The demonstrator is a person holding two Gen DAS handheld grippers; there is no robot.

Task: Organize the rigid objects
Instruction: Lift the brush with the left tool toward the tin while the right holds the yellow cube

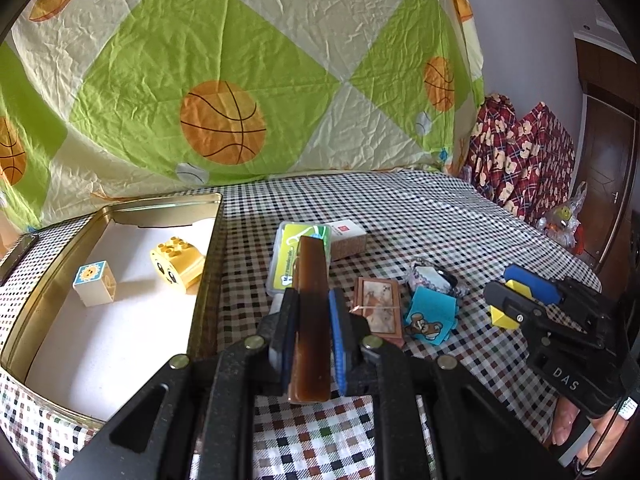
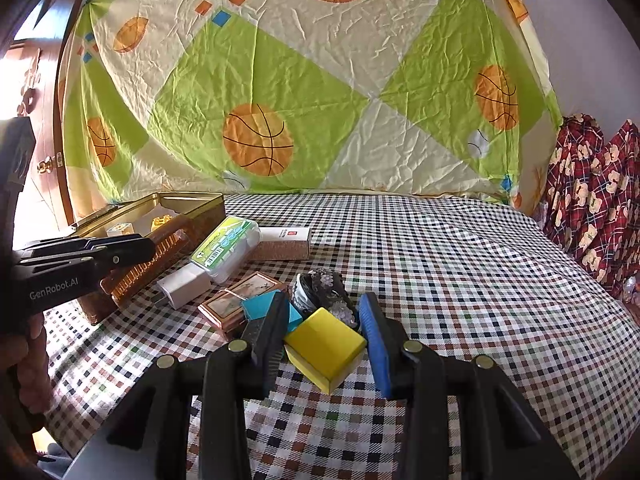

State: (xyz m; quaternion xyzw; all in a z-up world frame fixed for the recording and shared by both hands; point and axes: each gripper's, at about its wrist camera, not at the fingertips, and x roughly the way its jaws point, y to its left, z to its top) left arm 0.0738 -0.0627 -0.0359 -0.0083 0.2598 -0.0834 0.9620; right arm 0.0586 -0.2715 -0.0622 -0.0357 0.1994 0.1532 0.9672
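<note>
My left gripper (image 1: 313, 312) is shut on a brown translucent comb (image 1: 312, 300), held edge-up above the checked cloth beside the open gold tin (image 1: 204, 280). The tin holds a sun-face cube (image 1: 95, 283) and a yellow smiling brick (image 1: 178, 264). From the right wrist view the same comb (image 2: 148, 264) shows its teeth near the tin (image 2: 192, 200). My right gripper (image 2: 324, 332) is shut on a yellow block (image 2: 326, 346), just above the cloth; in the left wrist view that gripper (image 1: 516, 296) hovers at the right with the block (image 1: 502, 316) between its pads.
A pile lies mid-table: a green-labelled clear case (image 2: 224, 248), a white box (image 2: 284, 242), a white charger (image 2: 182, 284), a brown picture box (image 2: 240, 300), a blue bear pouch (image 1: 430, 316) and a dark patterned bundle (image 2: 324, 292). A basketball-print sheet (image 2: 320, 100) hangs behind.
</note>
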